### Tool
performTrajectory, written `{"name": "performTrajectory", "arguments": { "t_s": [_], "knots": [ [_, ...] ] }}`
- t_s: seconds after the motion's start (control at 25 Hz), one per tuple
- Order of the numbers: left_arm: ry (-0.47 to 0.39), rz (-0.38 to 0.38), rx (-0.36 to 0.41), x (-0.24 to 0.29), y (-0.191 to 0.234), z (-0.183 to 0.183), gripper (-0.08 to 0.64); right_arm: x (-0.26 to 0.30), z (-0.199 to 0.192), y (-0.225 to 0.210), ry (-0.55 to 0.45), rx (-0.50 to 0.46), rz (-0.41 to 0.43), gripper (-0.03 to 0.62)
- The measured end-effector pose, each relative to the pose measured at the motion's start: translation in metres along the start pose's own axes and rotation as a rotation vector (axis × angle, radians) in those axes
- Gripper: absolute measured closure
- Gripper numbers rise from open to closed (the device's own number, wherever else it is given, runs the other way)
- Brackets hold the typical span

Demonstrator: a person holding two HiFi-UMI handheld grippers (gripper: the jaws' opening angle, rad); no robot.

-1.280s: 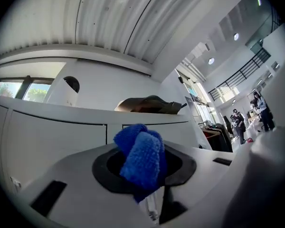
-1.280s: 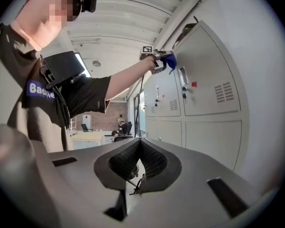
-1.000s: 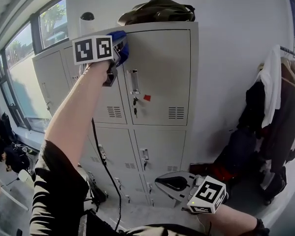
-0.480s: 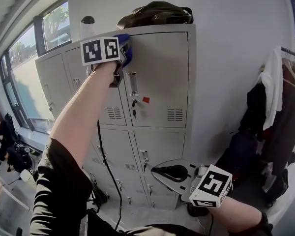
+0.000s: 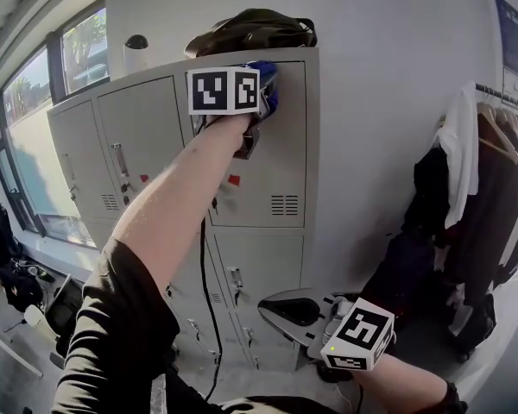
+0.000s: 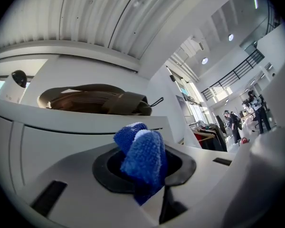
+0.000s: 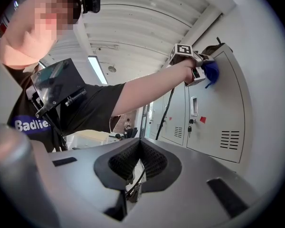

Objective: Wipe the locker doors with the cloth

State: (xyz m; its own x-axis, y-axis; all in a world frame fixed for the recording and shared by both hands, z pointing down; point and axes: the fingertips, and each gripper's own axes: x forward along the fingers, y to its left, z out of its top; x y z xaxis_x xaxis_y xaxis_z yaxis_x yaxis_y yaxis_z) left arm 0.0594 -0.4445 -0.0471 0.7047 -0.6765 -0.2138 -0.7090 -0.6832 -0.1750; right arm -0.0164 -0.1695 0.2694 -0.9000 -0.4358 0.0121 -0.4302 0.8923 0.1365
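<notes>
The blue cloth is bunched between the jaws of my left gripper, which is shut on it. The cloth is held high against the top edge of the upper right locker door. In the left gripper view the cloth fills the gap between the jaws, with the locker top just beyond. My right gripper hangs low in front of the bottom lockers, shut with nothing in it. The right gripper view looks past its own shut jaws up at the raised arm, the cloth and the grey doors.
A dark bag and a white container with a black top sit on the lockers. Coats hang on a rack at the right. Windows run along the left. A black cable dangles from the left arm.
My left gripper has slid the cloth rightward along the top of the upper locker door. The right gripper has stayed low with little movement.
</notes>
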Motion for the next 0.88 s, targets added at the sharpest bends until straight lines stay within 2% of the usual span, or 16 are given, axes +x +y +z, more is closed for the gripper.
{"name": "performTrajectory", "arguments": {
  "t_s": [0.24,0.48,0.64,0.88],
  "knots": [
    [-0.018,-0.089,0.005,0.031,-0.051,0.002,0.436,-0.017,-0.009,-0.005,-0.005,0.034,-0.043,0.588],
    [-0.022,-0.097,0.001,0.027,-0.053,0.0,0.436,-0.021,-0.012,-0.003,-0.005,0.056,-0.049,0.588],
    [-0.008,-0.035,0.022,-0.013,-0.008,-0.008,0.437,-0.011,-0.015,0.007,-0.006,0.073,-0.013,0.588],
    [0.004,0.153,0.041,-0.089,0.086,-0.022,0.437,0.006,-0.023,0.019,-0.007,0.097,0.053,0.588]
  ]
}}
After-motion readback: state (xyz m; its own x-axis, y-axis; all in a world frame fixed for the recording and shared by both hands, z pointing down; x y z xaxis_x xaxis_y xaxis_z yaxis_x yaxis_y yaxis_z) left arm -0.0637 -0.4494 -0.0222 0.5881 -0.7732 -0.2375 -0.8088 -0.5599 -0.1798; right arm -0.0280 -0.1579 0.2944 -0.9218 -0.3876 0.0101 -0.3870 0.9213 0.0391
